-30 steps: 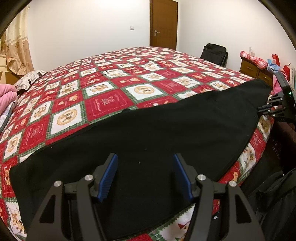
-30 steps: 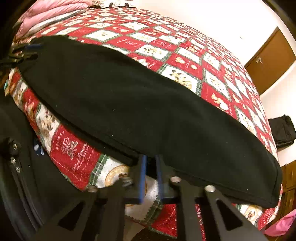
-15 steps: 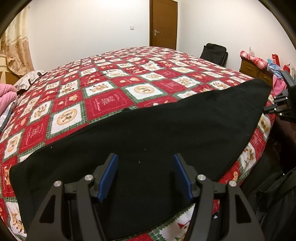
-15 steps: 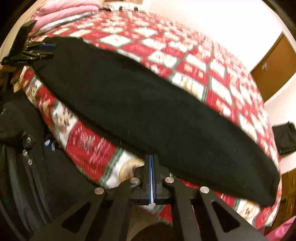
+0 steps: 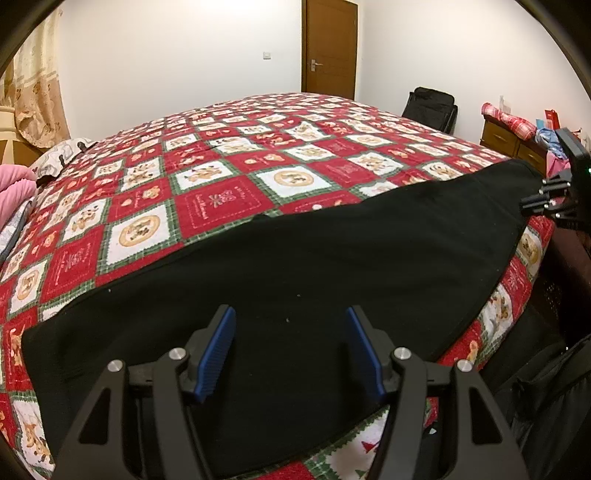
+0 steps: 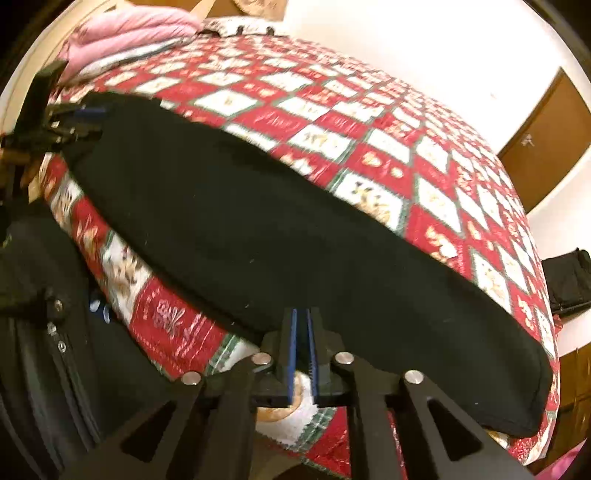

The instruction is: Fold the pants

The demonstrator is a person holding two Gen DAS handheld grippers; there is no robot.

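Black pants (image 5: 332, 258) lie flat in a long band along the near edge of the bed, also in the right wrist view (image 6: 295, 240). My left gripper (image 5: 290, 347) is open, its blue pads apart just above one end of the pants, holding nothing. My right gripper (image 6: 302, 332) has its blue pads nearly together with a thin gap, at the pants' near edge; I cannot tell whether it pinches cloth. It shows in the left wrist view (image 5: 546, 201) at the far right end of the pants.
A red, white and green patchwork quilt (image 5: 221, 177) covers the bed. Pink bedding (image 6: 125, 33) lies at the head. A brown door (image 5: 328, 48), a black bag (image 5: 430, 107) and a wooden dresser (image 5: 509, 140) stand beyond. A dark bag (image 6: 37, 314) sits beside the bed.
My right gripper closed from a small gap to pads touching, then opened to a thin gap, and shifted along the bed edge. My left gripper stayed open and still.
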